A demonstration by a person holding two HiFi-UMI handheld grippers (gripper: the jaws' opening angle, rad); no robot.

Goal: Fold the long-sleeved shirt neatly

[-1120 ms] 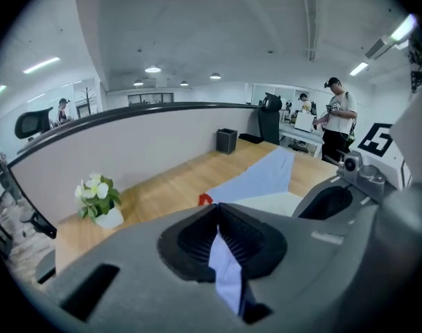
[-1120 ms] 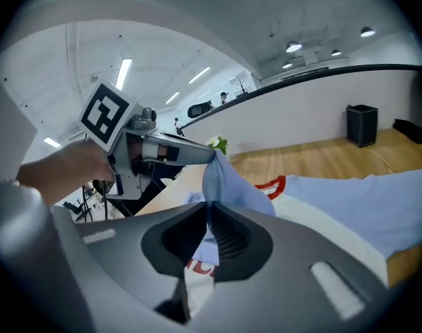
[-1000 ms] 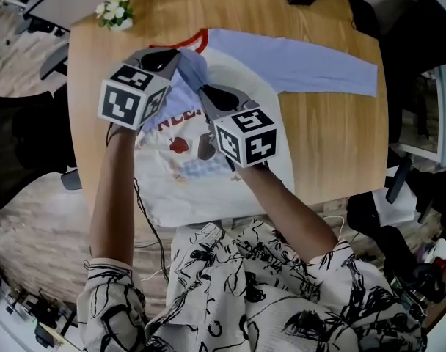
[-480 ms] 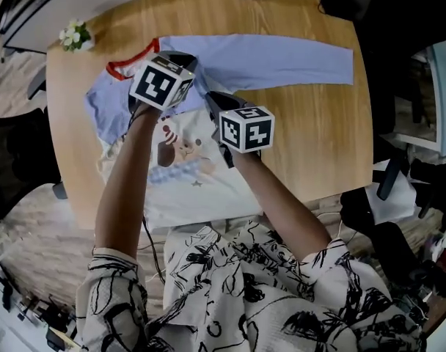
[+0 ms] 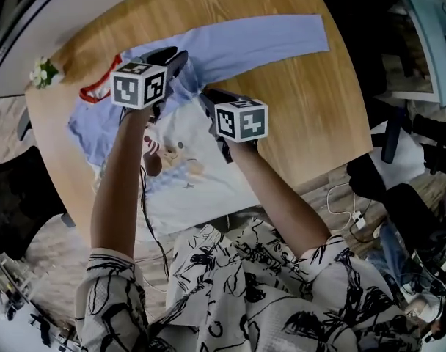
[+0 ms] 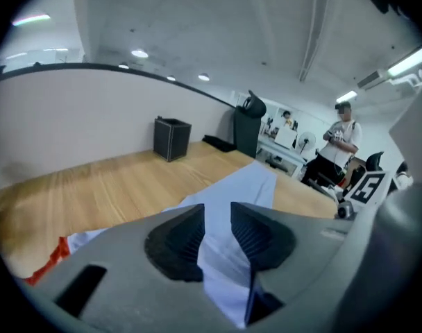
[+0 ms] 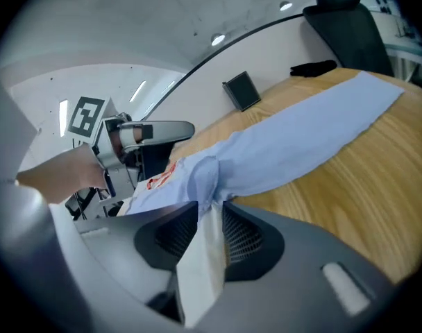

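left claw [image 6: 216, 211], right claw [image 7: 210, 210] — both just eased narrowly apart, long-sleeved shirt [image 5: 201, 188] cloth slack between each

Wooden table [image 5: 326, 108] fills the middle of the view, its grain running across. On the table's far left edge sits a small bunch of white flowers [image 5: 43, 72]. At the table's far side stands a black box [image 6: 172, 139], upright, with a curved white wall [image 6: 65, 127] right behind the table. Past the table's far right end is a black office chair [image 6: 248, 126], and beyond that a person [image 6: 341, 146] stands among desks. Ceiling lights [image 6: 139, 53] glow above the table. On the floor off the table's near right side lies a tangle of cables [image 5: 346, 208].
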